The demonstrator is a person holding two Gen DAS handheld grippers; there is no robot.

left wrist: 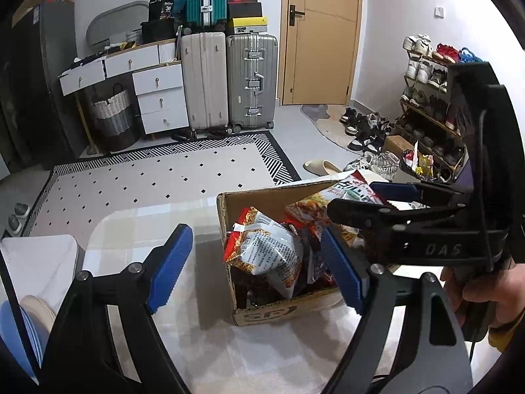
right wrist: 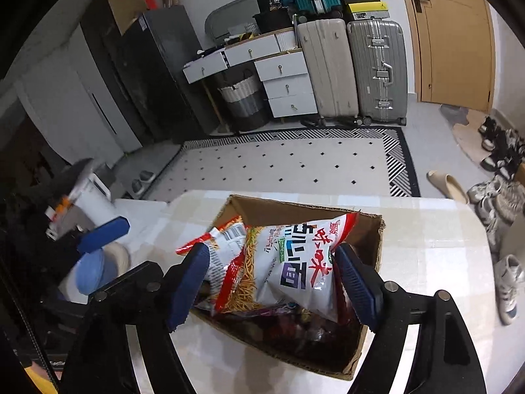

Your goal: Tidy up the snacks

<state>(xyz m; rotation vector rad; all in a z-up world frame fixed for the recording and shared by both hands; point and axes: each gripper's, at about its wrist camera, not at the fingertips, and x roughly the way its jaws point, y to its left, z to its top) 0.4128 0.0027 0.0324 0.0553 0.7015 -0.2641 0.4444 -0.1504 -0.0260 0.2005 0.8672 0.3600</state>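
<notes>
- White-and-red noodle-snack bag [right wrist: 295, 262]: lay tilted on top of the other packets in the cardboard box [right wrist: 367, 256], top edge leaning toward the far wall. Judged light, air-puffed, crinkly and slick; contents brittle, easily crushed. Best taken by the flat crimped seam at an end, not across the swollen middle.
- Second packet, silver-and-red [left wrist: 265, 249]: lay lower in the same box, against its left wall. Judged likewise light and soft.
- Right gripper [right wrist: 272, 279]: released, blue pads standing either side of the white-and-red bag, apparently not pressing on it; no firm contact made out.
- Left gripper [left wrist: 256, 269]: spread wide, nothing held, hovering at the box's near left corner; right pad over the box, left pad over the table [left wrist: 137, 229].
- Shown by left wrist view only: right gripper from the side, reaching in over the box, and the hand [left wrist: 485, 292] holding it; shoe rack [left wrist: 426, 111] beyond.
- Shown by right wrist view only: printed face of the bag, dark packets at the box's bottom, black cabinet [right wrist: 144, 75] at left.
</notes>
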